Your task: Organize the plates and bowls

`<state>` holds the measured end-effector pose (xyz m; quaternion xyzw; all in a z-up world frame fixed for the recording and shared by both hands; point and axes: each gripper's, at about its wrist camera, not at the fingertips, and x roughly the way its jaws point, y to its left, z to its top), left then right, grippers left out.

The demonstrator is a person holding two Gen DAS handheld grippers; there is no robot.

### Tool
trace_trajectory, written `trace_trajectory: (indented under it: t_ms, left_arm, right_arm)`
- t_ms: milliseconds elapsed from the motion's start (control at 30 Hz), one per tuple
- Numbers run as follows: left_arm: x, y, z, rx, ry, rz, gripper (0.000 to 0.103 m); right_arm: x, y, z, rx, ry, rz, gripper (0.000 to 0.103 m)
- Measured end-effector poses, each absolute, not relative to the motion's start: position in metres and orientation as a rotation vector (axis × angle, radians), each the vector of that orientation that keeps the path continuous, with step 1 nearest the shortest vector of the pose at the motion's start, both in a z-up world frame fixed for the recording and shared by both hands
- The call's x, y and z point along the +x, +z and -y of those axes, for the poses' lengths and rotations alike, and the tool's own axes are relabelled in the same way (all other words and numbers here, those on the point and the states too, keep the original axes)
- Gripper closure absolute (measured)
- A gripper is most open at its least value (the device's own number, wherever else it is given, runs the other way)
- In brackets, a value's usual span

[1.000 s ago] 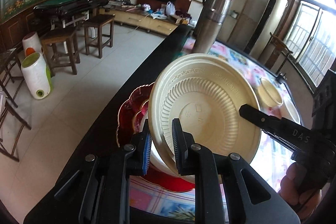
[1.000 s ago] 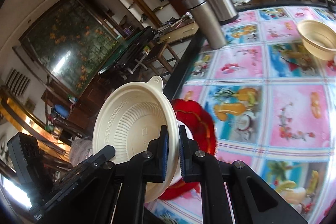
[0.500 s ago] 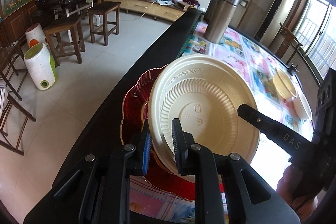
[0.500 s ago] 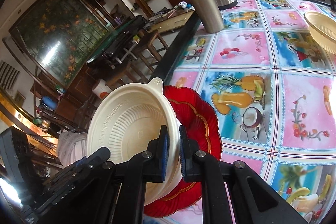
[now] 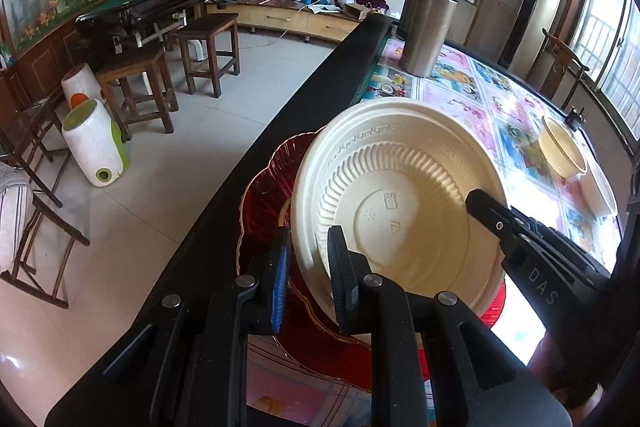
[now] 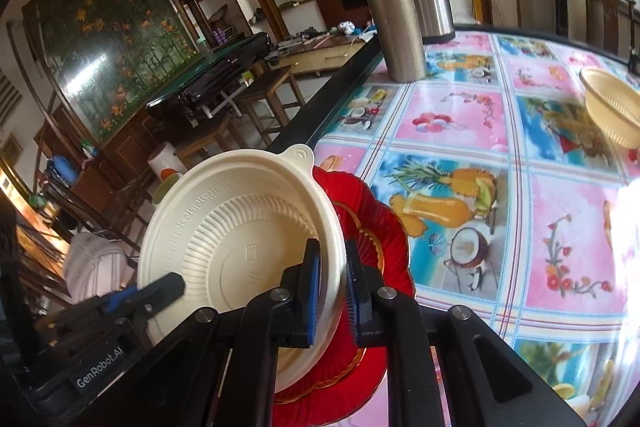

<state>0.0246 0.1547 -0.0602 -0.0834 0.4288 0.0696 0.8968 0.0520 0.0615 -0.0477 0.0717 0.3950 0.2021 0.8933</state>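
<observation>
The left gripper (image 5: 307,269) and the right gripper (image 6: 331,293) both clamp the rim of the cream plate (image 5: 400,203). It is tilted above the red plate (image 6: 372,227), low in the frame's centre.

We see a ribbed cream bowl (image 5: 400,195), a glossy red plate (image 6: 372,227), and a tablecloth (image 6: 500,131) of pink and blue fruit squares.

I read "DAS" in pale letters on the right gripper (image 5: 496,223) body, seen from my left wrist view. "GenRobot.AI" stands on the left gripper (image 6: 160,291) body. Embossed marks on the cream bowl (image 5: 400,195) are illegible.
</observation>
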Motion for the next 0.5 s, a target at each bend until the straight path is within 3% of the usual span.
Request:
trace_trajectory:
  t_ms: [300, 367, 500]
  left_arm:
    - [0.021, -0.051, -0.156, -0.117, 0.23, -0.845, 0.073]
    - [0.02, -0.049, -0.157, -0.109, 0.245, -0.838, 0.064]
    - [0.017, -0.045, -0.159, -0.095, 0.276, -0.822, 0.058]
  right_arm:
    - [0.042, -0.042, -0.064, 0.053, 0.387, -0.703, 0.085]
    - [0.041, -0.039, -0.061, 0.057, 0.387, -0.686, 0.084]
    - [0.041, -0.038, -0.055, 0.077, 0.392, -0.682, 0.08]
